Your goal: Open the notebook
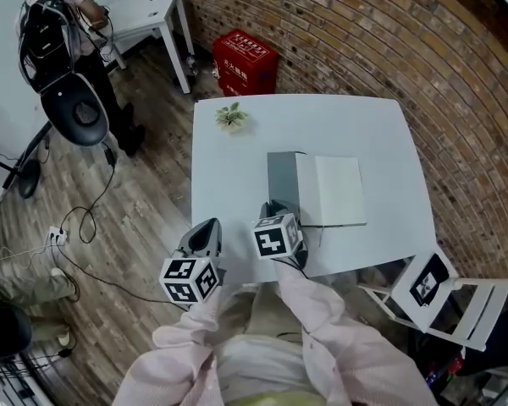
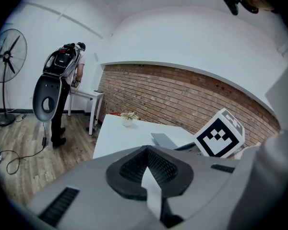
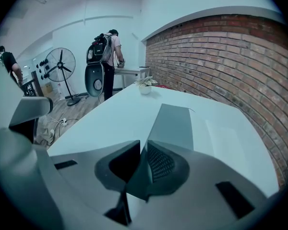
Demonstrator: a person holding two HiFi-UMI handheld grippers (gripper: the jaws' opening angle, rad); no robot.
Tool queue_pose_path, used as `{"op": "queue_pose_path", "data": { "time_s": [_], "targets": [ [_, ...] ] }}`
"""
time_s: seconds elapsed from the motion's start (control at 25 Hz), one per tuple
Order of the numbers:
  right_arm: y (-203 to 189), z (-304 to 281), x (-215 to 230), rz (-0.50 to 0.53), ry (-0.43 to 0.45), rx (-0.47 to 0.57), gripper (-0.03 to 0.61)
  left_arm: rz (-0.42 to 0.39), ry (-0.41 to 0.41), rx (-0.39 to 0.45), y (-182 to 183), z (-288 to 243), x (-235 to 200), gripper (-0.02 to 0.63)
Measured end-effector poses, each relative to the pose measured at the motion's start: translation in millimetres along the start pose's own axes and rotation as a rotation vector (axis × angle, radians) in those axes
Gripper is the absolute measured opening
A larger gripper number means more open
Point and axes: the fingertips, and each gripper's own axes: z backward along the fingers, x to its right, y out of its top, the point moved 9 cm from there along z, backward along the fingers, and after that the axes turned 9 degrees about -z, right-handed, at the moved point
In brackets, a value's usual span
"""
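the right gripper has its jaws almost together, pinching the near edge of the grey cover, which runs up and away from the slit between the pads. the left gripper has its jaws closed on nothing and hangs off the near left corner of the table, apart from the book. the notebook lies near the middle of the table, a white page exposed on the right and the cover lifted at a slant on the spine side, so the opening looks partly done. to finish it well, i'd swing the cover in an arc about the spine rather than pull it sideways, which would likely drag the whole book. letting go only once the cover is low on the far side of the spine should keep it from flopping shut. the free gripper could press on the page if the book slides. little stands in the way: a small potted plant sits at the far left corner, well apart. beyond the table are a red crate by the brick wall, a white chair at the right, and a person with a backpack at another desk.
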Motion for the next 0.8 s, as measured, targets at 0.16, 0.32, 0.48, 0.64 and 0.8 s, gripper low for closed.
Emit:
{"op": "queue_pose_path", "data": {
  "time_s": [0.16, 0.32, 0.48, 0.64, 0.8],
  "targets": [
    [-6, -9, -5, 0.006, 0.012, -0.026, 0.04, -0.004, -0.007, -0.008, -1, -1, 0, -0.006],
    [-7, -9, -6, -0.005, 0.013, -0.021, 0.038, -0.009, -0.016, -0.013, -3, 0, -1, -0.006],
    [-9, -5, -7, -0.034, 0.042, -0.01, 0.037, -0.016, -0.032, -0.017, -5, 1, -3, -0.006],
    [-18, 1, -7, -0.077, 0.09, 0.008, 0.022, -0.03, -0.06, -0.015, -6, 0, 0, -0.006],
    [-23, 11, -1, -0.116, 0.149, 0.092, 0.003, -0.051, -0.096, -0.012, -2, -5, 6, -0.006]
  ]
}}
